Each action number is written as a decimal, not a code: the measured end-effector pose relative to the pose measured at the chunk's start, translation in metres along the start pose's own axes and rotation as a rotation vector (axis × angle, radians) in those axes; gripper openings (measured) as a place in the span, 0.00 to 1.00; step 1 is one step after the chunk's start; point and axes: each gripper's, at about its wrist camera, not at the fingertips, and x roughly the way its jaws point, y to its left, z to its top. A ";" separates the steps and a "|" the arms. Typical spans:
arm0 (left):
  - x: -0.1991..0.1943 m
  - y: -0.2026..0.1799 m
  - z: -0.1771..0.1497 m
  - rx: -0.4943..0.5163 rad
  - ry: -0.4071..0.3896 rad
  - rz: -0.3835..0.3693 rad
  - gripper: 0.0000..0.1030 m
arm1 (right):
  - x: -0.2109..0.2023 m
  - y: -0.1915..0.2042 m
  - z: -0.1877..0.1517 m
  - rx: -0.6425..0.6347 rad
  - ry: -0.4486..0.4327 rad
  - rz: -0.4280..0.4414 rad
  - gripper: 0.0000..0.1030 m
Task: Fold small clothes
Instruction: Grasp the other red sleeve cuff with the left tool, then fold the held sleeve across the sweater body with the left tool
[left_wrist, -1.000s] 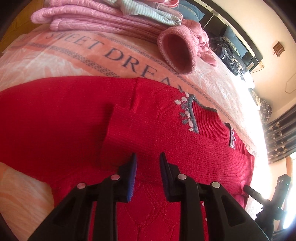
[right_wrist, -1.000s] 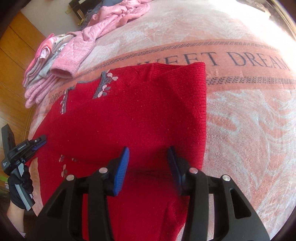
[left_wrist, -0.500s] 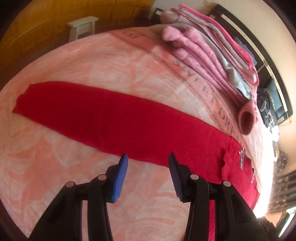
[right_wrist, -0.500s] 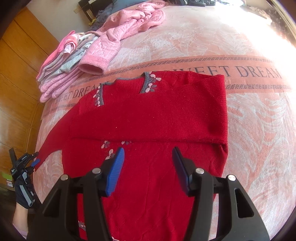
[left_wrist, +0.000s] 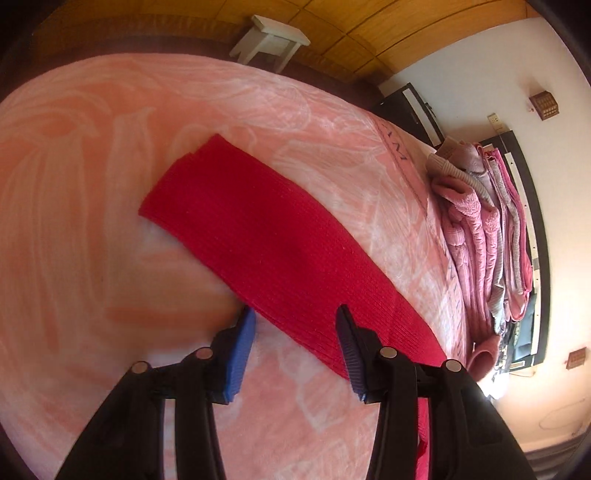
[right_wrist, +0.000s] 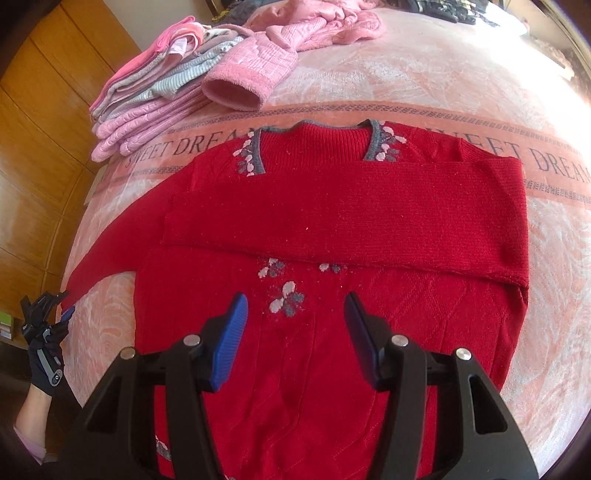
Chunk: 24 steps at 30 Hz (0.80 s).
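A red knit sweater (right_wrist: 332, 221) with a grey collar and pink-grey flowers lies flat on the pink blanket (right_wrist: 443, 81). One sleeve is folded across its chest; the other sleeve (left_wrist: 266, 236) stretches out straight to the side. My left gripper (left_wrist: 295, 317) is open, hovering at the lower edge of that outstretched sleeve, its jaws wide apart with nothing between them. It also shows as the left gripper (right_wrist: 48, 314) at the sleeve's cuff, held by a gloved hand. My right gripper (right_wrist: 295, 306) is open above the sweater's front, near a flower motif.
A stack of folded pink and grey clothes (right_wrist: 159, 81) sits at the blanket's far left corner, with a loose pink jacket (right_wrist: 295, 37) beside it. A white stool (left_wrist: 273, 40) stands on the wooden floor beyond the bed. Bare blanket lies to the right of the sweater.
My left gripper left the folded sleeve on the chest and travelled out along the outstretched sleeve toward its cuff. My right gripper pulled back from the fold and now hovers lower over the sweater's front.
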 end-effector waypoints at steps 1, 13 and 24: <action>0.000 0.002 0.004 0.002 -0.010 -0.017 0.44 | 0.004 -0.003 -0.002 0.015 0.006 0.004 0.53; 0.003 -0.003 0.029 0.142 -0.107 -0.010 0.18 | 0.020 -0.005 -0.004 0.011 0.015 -0.005 0.53; -0.008 -0.053 0.012 0.266 -0.193 0.015 0.10 | 0.012 -0.015 -0.006 0.013 0.003 -0.019 0.53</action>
